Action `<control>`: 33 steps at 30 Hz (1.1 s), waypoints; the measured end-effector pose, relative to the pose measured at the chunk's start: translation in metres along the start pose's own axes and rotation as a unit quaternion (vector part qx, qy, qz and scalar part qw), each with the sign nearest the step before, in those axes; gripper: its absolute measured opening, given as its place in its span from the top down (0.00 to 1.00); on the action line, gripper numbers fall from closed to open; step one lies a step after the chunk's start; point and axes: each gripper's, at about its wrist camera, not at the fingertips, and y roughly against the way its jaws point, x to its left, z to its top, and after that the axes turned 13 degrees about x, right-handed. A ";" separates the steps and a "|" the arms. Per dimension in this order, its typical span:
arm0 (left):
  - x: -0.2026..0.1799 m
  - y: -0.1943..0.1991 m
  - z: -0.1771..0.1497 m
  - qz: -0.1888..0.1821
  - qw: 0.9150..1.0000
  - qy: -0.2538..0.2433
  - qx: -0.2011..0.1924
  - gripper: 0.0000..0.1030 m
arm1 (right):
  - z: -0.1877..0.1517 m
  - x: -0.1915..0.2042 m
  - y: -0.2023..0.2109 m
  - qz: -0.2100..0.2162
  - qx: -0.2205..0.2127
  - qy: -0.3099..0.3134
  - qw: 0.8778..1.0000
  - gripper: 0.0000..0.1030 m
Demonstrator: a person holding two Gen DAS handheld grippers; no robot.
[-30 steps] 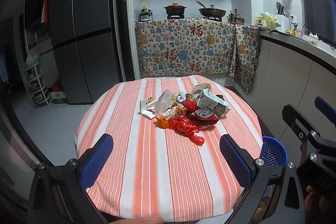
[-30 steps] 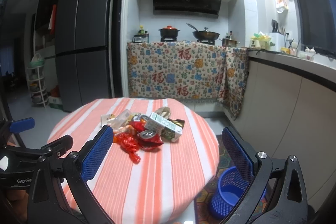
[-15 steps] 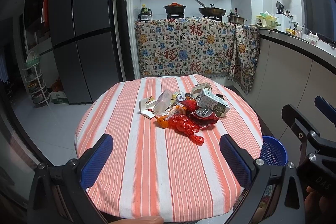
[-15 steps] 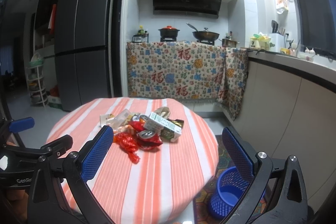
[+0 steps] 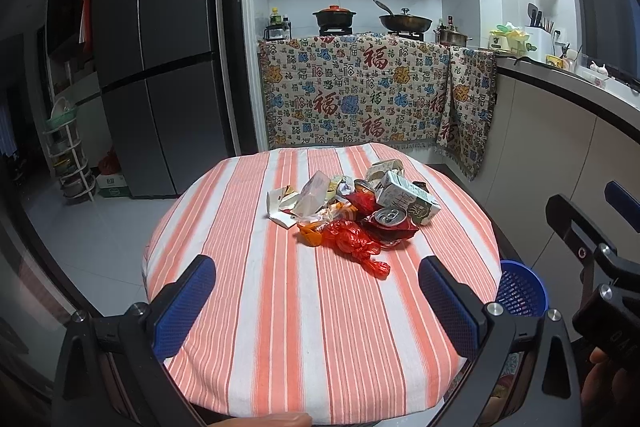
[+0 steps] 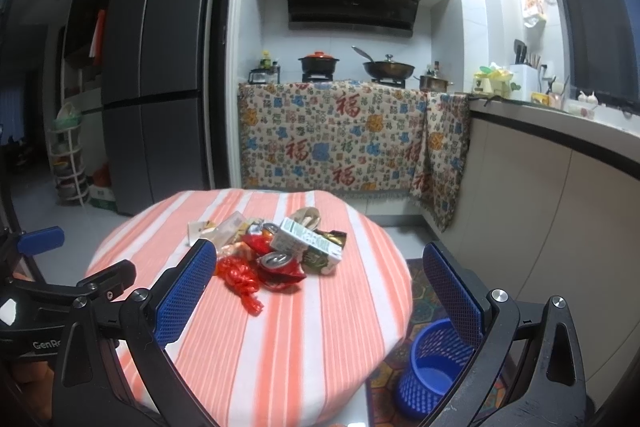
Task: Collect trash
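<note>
Striped worktop [image 5: 280,327] bare toward near rim | trash pile [image 5: 352,211] mid-worktop | my left gripper [image 5: 316,303] and right gripper [image 6: 320,291] wide, empty | blue basket [image 6: 434,367] interior visible only in right view.

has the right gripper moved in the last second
Yes, slightly: in its own view the table and trash pile sit a bit left against the right gripper, so it drifted right.
</note>
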 end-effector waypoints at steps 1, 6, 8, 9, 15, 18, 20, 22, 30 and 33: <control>0.001 0.001 0.002 0.000 1.000 0.000 0.000 0.00 | 0.000 0.000 0.000 0.000 0.000 0.000 1.000 0.00; 0.002 0.002 0.003 -0.001 1.000 0.001 -0.001 0.00 | 0.000 0.000 0.000 -0.001 0.000 0.000 1.000 0.00; 0.002 0.002 0.004 0.000 1.000 0.001 0.000 0.00 | 0.000 0.000 0.000 -0.001 0.000 0.000 1.000 0.00; 0.002 0.002 0.004 0.001 1.000 0.004 -0.001 0.00 | 0.000 0.000 0.000 -0.001 0.000 0.000 1.000 0.00; 0.005 0.001 0.006 0.002 1.000 0.007 0.003 0.00 | -0.002 -0.001 -0.001 -0.002 0.004 -0.001 1.000 0.00; 0.007 -0.002 0.006 0.005 1.000 0.012 0.006 0.00 | -0.003 -0.002 -0.003 -0.003 0.007 -0.002 1.000 0.00; 0.009 -0.006 0.006 0.005 1.000 0.013 0.010 0.00 | -0.003 -0.002 -0.005 -0.004 0.010 -0.004 1.000 0.00; 0.010 -0.013 0.005 0.006 1.000 0.014 0.015 0.00 | -0.004 -0.005 -0.010 -0.004 0.013 -0.006 1.000 0.00; 0.013 -0.074 0.000 -0.006 0.998 0.030 0.061 0.00 | -0.028 -0.022 -0.060 0.008 0.048 -0.029 0.998 0.00; 0.008 -0.104 -0.003 -0.007 0.997 0.024 0.075 0.00 | -0.042 -0.027 -0.090 0.014 0.083 -0.033 0.996 0.00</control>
